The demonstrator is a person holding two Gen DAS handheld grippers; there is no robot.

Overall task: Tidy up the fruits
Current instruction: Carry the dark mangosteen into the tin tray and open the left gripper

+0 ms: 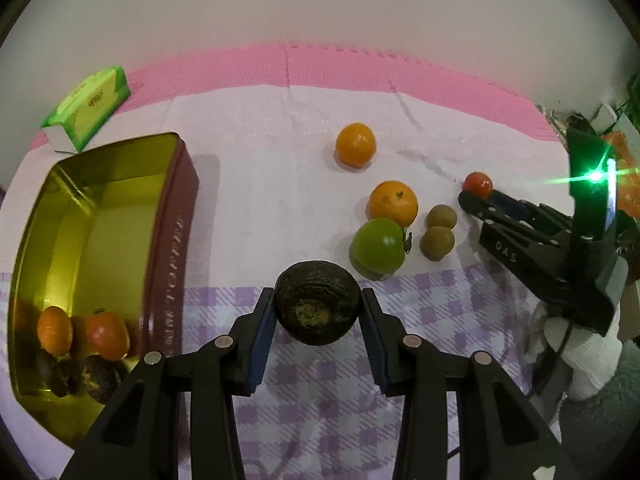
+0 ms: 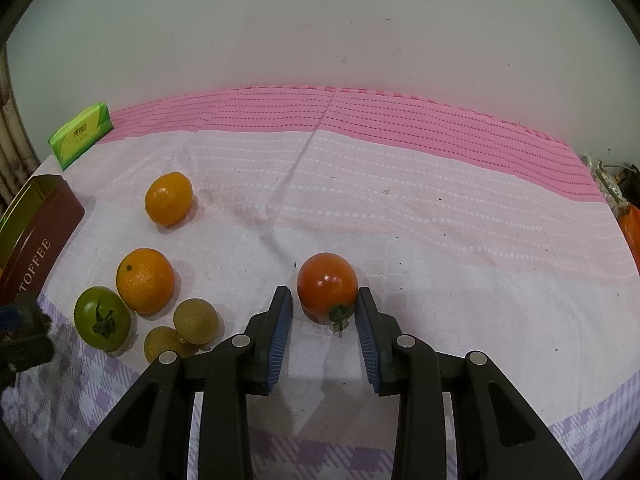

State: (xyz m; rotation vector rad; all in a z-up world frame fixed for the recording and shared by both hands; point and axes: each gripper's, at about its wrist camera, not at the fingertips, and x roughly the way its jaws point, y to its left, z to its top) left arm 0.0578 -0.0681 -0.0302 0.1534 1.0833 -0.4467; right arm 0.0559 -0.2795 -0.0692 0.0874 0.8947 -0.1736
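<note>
My left gripper (image 1: 318, 300) is shut on a dark brown round fruit (image 1: 316, 308), held just above the checked cloth; the same gripper shows at the left edge of the right wrist view (image 2: 22, 326). The red tomato (image 2: 327, 285) lies on the cloth with my right gripper (image 2: 323, 294) shut on it at the fingertips, also seen in the left wrist view (image 1: 474, 197). To the left stands an open toffee tin (image 1: 176, 216), gold inside, holding an orange (image 1: 55, 330), a red tomato (image 1: 107, 335) and several dark fruits (image 1: 102, 378).
Loose on the cloth lie two oranges (image 2: 169, 199) (image 2: 145, 280), a green tomato (image 2: 102, 318) and two small brownish fruits (image 2: 196, 320) (image 2: 162, 342). A green tissue pack (image 2: 80, 136) sits at the back left. Clutter (image 1: 618, 148) lines the right edge.
</note>
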